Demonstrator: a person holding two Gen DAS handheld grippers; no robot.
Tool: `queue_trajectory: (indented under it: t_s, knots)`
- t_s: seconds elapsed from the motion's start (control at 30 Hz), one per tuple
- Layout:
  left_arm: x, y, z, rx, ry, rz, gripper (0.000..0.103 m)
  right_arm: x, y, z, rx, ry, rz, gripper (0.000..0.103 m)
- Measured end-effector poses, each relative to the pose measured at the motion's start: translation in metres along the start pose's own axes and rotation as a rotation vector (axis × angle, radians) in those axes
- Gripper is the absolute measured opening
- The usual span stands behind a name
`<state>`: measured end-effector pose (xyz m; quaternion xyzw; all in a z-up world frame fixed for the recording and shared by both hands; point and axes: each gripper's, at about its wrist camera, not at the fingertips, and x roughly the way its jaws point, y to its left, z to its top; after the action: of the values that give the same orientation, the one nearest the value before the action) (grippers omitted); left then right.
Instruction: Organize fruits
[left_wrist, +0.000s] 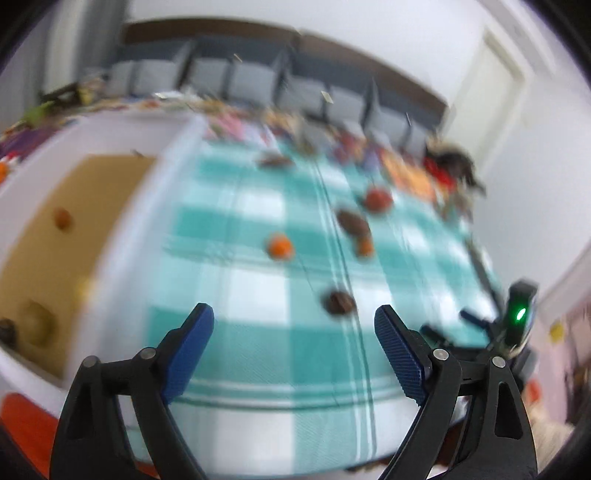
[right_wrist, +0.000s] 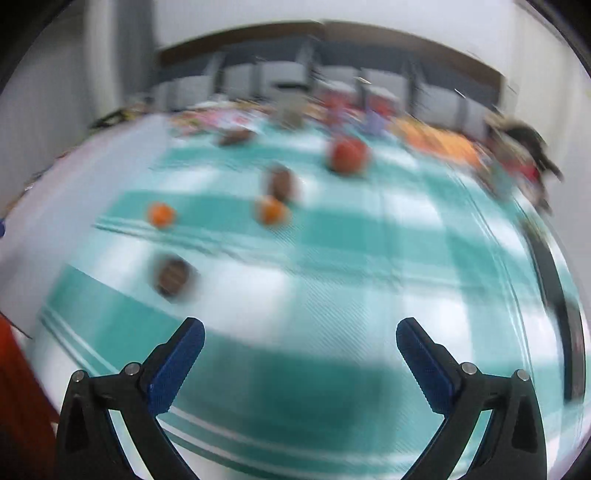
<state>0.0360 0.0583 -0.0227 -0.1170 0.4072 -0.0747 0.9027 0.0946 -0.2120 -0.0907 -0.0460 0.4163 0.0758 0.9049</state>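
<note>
Both views are blurred. In the left wrist view my left gripper (left_wrist: 295, 326) hangs open over a teal checked cloth (left_wrist: 258, 332), nothing between its blue pads. Just ahead lies a brown fruit (left_wrist: 339, 302); farther off lie an orange (left_wrist: 280, 246), another brown fruit (left_wrist: 352, 223) and a red apple (left_wrist: 377, 199). A white tray (left_wrist: 122, 240) at left holds an orange fruit (left_wrist: 62, 218) and a yellowish one (left_wrist: 37, 323). My right gripper (right_wrist: 299, 334) is open and empty over the cloth. A brown fruit (right_wrist: 173, 277), two oranges (right_wrist: 161, 215) (right_wrist: 272, 210) and the apple (right_wrist: 348, 155) lie ahead of it.
Colourful clutter (left_wrist: 406, 173) lines the table's far edge, with grey bins (left_wrist: 251, 79) on a shelf behind. A black device with a green light (left_wrist: 519, 314) shows at the right of the left wrist view. Something red-orange (right_wrist: 18, 387) sits at lower left.
</note>
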Motion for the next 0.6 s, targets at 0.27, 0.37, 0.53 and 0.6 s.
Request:
queue_trajectory:
  t_s: [0.27, 0.37, 0.53, 0.6]
  knots:
    - [0.098, -0.023, -0.035, 0.095, 0.103, 0.122, 0.090, 0.006, -0.040, -0.005, 0.054, 0.002, -0.032, 0.103]
    - [0.107, -0.019, -0.037, 0.107, 0.070, 0.155, 0.090, 0.014, -0.034, -0.013, 0.054, 0.031, -0.031, 0.103]
    - [0.111, -0.023, -0.043, 0.171, 0.066, 0.178, 0.093, 0.029, -0.032, -0.015, 0.045, 0.059, -0.057, 0.103]
    - [0.112, -0.023, -0.043, 0.173, 0.069, 0.174, 0.095, 0.034, -0.034, -0.017, 0.056, 0.077, -0.055, 0.103]
